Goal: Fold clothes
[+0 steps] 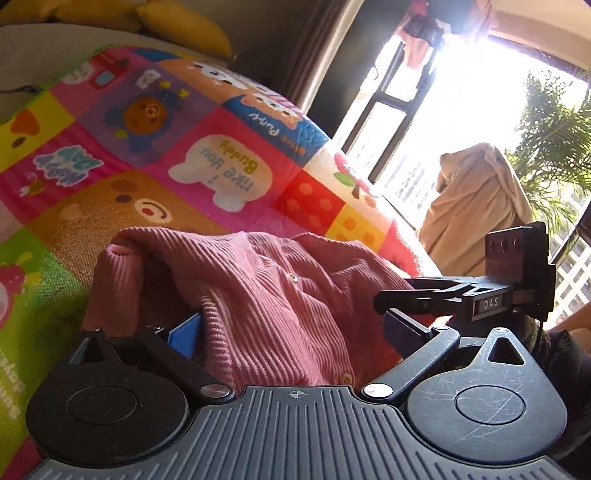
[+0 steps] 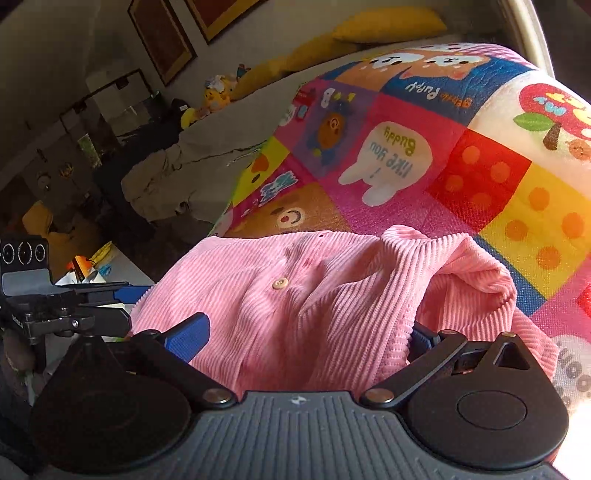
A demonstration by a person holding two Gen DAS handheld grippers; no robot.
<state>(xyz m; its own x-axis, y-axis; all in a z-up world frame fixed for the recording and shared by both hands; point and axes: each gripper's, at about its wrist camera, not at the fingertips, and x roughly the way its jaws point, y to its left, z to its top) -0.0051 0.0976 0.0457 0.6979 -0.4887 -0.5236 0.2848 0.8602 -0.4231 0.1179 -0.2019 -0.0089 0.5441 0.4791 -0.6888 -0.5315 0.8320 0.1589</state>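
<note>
A pink ribbed cardigan (image 1: 280, 295) with small pale buttons lies rumpled on a colourful cartoon quilt (image 1: 155, 155). In the left wrist view my left gripper (image 1: 295, 328) stands open, its fingers wide apart with the knit bunched between them. The left blue pad (image 1: 184, 334) is tucked under a fold. My right gripper (image 1: 402, 299) shows side-on at the right edge of the cardigan. In the right wrist view the cardigan (image 2: 295, 295) fills the gap of my open right gripper (image 2: 306, 336). Its right finger is mostly hidden under the cloth. My left gripper (image 2: 110, 314) sits at the cardigan's left edge.
Yellow pillows (image 2: 388, 22) lie at the head of the bed. A beige cloth (image 1: 476, 210) hangs by the bright window, with a palm plant (image 1: 554, 147) behind it. Beige bedding (image 2: 177, 173), plush toys (image 2: 218, 96) and a cluttered low table (image 2: 103, 266) are to the left of the quilt.
</note>
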